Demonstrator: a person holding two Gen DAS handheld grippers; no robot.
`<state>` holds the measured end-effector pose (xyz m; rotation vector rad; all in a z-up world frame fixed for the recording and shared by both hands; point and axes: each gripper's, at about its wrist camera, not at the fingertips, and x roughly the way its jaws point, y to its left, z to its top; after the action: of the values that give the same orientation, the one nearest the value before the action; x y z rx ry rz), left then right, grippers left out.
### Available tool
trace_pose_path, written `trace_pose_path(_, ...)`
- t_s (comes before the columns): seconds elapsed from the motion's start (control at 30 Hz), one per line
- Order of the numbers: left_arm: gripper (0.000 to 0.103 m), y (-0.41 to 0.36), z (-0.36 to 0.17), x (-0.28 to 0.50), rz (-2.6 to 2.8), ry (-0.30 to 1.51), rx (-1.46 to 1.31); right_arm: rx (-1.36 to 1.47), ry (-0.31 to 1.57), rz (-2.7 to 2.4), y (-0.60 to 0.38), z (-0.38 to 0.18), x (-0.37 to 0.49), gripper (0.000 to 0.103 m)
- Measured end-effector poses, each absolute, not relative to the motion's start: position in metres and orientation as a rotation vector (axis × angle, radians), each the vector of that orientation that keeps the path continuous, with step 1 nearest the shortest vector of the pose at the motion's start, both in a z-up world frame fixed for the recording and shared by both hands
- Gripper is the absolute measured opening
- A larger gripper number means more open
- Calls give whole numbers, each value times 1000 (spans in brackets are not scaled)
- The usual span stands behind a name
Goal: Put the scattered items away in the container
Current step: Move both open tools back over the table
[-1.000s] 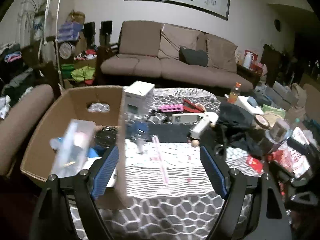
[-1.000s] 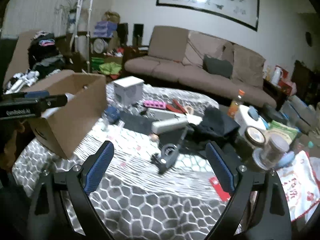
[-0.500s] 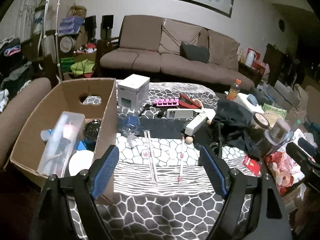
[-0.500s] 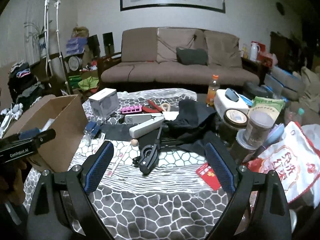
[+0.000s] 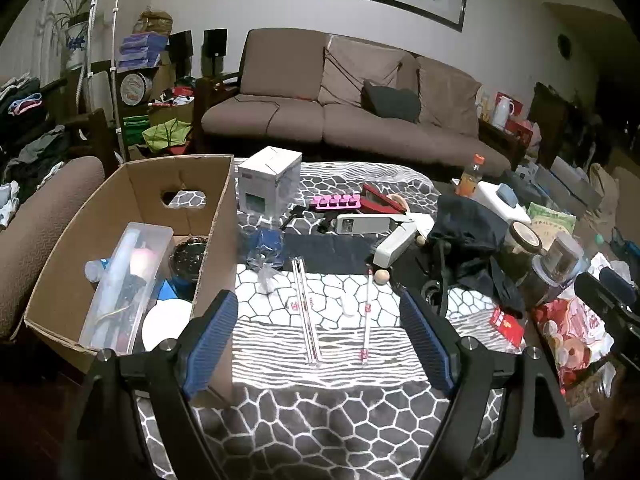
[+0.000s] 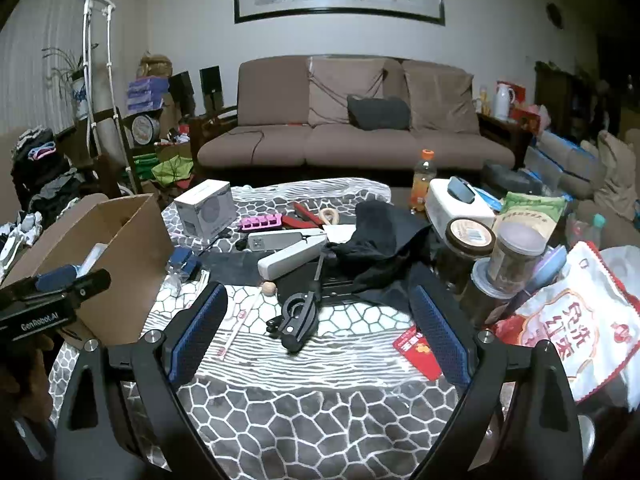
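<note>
An open cardboard box (image 5: 132, 196) stands at the table's left; inside lie a clear plastic case (image 5: 124, 280), a white disc (image 5: 166, 322) and a dark bowl. My left gripper (image 5: 320, 340) is open and empty above two clear thin tubes (image 5: 306, 312) on the patterned cloth, just right of the box. My right gripper (image 6: 318, 328) is open and empty, held over a black clip tool (image 6: 298, 316). A white box (image 6: 206, 208), a pink tray (image 6: 260, 223), a white stapler-like bar (image 6: 290, 258) and a wooden bead (image 6: 269, 290) lie scattered beyond.
A black cloth (image 6: 380, 240), jars (image 6: 516, 256), a snack bag (image 6: 576, 320), an orange bottle (image 6: 422, 180) and a red card (image 6: 418, 350) crowd the table's right. A brown sofa (image 6: 352, 128) stands behind. A chair arm (image 5: 36, 216) is left of the box.
My left gripper has drawn back from the box to the table's middle. My right gripper has swung right, so the clip tool sits centred between its fingers.
</note>
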<state>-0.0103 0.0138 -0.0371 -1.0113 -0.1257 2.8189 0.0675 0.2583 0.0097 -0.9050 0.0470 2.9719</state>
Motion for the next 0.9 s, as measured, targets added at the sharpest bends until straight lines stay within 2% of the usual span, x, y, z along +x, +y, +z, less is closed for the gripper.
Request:
trace_pose_path(0.23, 84, 14, -37, -8, 2832, -111, -996, -898, 219, 3014, 255, 21, 65, 93)
trace_pose_path(0.33, 84, 12, -36, -6, 2854, -86, -991, -859, 235, 3026, 247, 26, 65, 93)
trace_pose_path(0.47, 84, 8, -33, -3, 2959, 16, -968, -842, 207, 3056, 230, 27, 62, 93)
trace_pose_path(0.63, 84, -2, -30, -2, 2970, 10, -965, -860, 102, 3062, 213, 21, 57, 93)
trace_pose_path(0.9, 83, -3, -34, -3, 2945, 13, -993, -945, 55, 3003, 227, 1, 47, 93)
